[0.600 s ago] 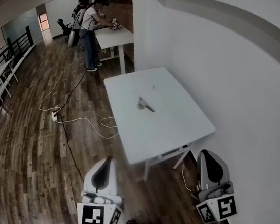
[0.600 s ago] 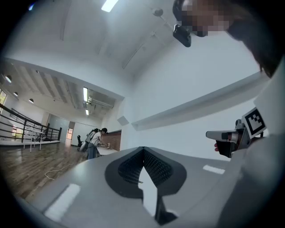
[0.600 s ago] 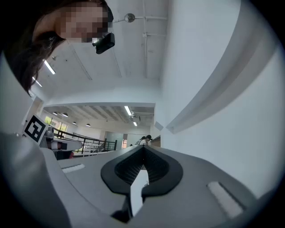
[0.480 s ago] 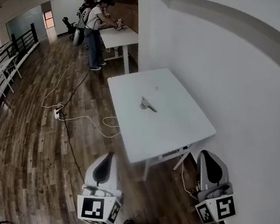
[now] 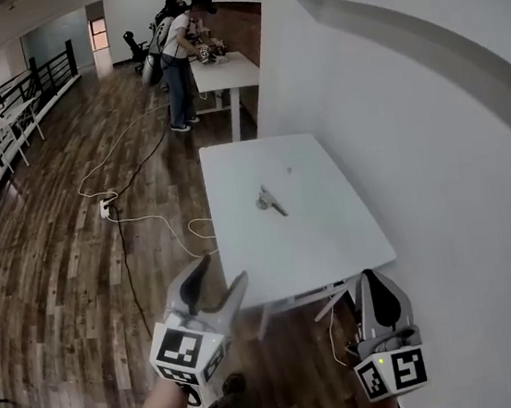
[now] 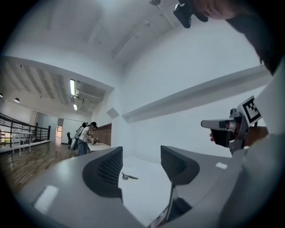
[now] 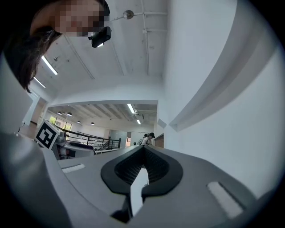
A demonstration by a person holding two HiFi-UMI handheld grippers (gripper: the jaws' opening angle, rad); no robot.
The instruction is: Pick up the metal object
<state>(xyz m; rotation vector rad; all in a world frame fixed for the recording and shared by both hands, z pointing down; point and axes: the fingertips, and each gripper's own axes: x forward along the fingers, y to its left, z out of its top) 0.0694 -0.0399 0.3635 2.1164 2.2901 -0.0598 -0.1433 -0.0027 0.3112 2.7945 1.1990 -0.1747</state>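
Left gripper: short of surface's near edge, jaws partway apart, nothing between; inner faces dark, ribbed.
Right gripper: short of surface's near right corner, jaws together, empty.
Surface: white, smooth, matte, rectangular.
Metal object: mid-surface, small, grey, rounded head, thin shank.
Judgement: approach stage. Advance left gripper level, straddle shank crosswise, close low; thin piece likely skids on slick top.
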